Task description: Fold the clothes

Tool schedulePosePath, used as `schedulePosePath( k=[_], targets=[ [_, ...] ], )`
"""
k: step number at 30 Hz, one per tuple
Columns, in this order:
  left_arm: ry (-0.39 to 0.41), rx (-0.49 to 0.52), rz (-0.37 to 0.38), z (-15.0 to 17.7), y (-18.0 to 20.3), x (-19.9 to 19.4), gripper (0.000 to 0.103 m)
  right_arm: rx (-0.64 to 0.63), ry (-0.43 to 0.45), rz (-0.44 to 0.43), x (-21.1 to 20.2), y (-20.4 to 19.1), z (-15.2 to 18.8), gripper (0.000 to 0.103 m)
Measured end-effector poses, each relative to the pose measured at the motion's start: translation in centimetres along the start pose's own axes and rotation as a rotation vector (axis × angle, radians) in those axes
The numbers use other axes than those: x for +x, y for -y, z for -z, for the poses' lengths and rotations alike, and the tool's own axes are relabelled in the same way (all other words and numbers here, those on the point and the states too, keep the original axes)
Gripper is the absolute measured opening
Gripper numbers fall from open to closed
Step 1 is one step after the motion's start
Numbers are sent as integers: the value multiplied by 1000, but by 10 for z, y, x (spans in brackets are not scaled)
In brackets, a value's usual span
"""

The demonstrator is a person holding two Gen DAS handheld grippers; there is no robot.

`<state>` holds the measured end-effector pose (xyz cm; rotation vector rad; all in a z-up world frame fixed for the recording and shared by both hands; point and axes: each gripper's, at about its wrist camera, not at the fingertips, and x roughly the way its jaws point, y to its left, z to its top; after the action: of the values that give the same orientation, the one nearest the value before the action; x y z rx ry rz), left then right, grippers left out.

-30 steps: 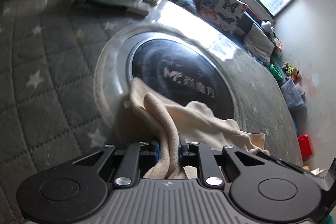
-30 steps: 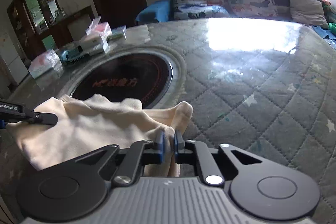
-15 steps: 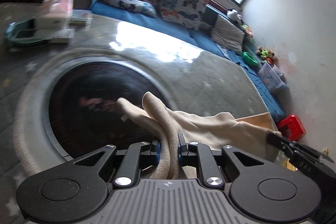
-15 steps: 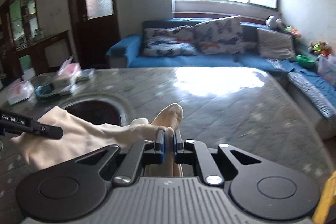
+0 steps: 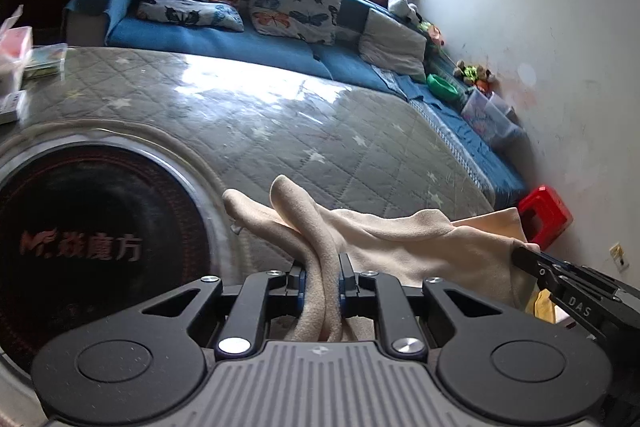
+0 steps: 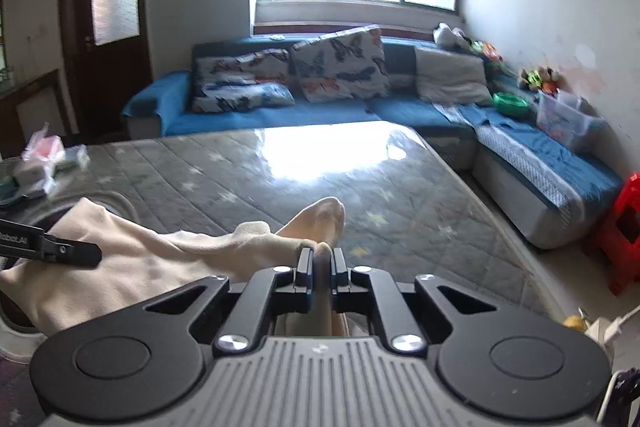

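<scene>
On my left wrist view, far left, I saw the dark round inset (image 5: 96,247) with red lettering set into the grey quilted table (image 5: 320,131), its surface dotted with pale stars and glaring under the window light. At the centre, my left gripper (image 5: 322,281) had its jaws pressed nearly together on a bunched fold of the cream garment (image 5: 400,243); two thick rolls of the cloth stood up out of the grip and curled forward. The fabric looked soft and fleecy, plain, a pale beige with no print that I could see. From there it stretched rightward, held above the table, sagging in shallow folds, to the tip of my right gripper (image 5: 524,255), which came in from the right edge and met the cloth's far corner.

On the right wrist view, the left gripper's black arm (image 6: 60,251) lay across the garment (image 6: 132,267) at the left, over the rim of the inset. The cloth ran in a rumpled band to the centre, where my right gripper (image 6: 321,267) was closed tight on a thin pinch, a rounded lobe poking up past the jaws. Behind stood the blue sofa (image 6: 360,107) with butterfly cushions (image 6: 340,63), and a red stool (image 6: 624,227) at the far right.
</scene>
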<state>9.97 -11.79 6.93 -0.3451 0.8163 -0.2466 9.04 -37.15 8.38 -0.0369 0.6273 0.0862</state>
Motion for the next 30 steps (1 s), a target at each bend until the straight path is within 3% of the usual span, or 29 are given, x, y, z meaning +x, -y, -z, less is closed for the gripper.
schedulePosePath(
  k=[4, 8, 16, 22, 30],
  targets=[
    [-54, 32, -28, 8, 8, 18, 17, 14, -57, 35, 18, 8, 14, 7],
    [-67, 79, -80, 13, 7, 22, 24, 7, -114, 90, 34, 11, 27, 9],
    [-34, 188, -202, 15, 7, 18, 46, 0, -84, 79, 33, 10, 24, 15],
    [-19, 210, -199, 4, 19, 25, 46, -7, -115, -16, 45, 3, 18, 15],
    [-36, 243, -194, -3, 34, 57, 46, 19, -154, -25, 75, -4, 23, 15]
  ],
)
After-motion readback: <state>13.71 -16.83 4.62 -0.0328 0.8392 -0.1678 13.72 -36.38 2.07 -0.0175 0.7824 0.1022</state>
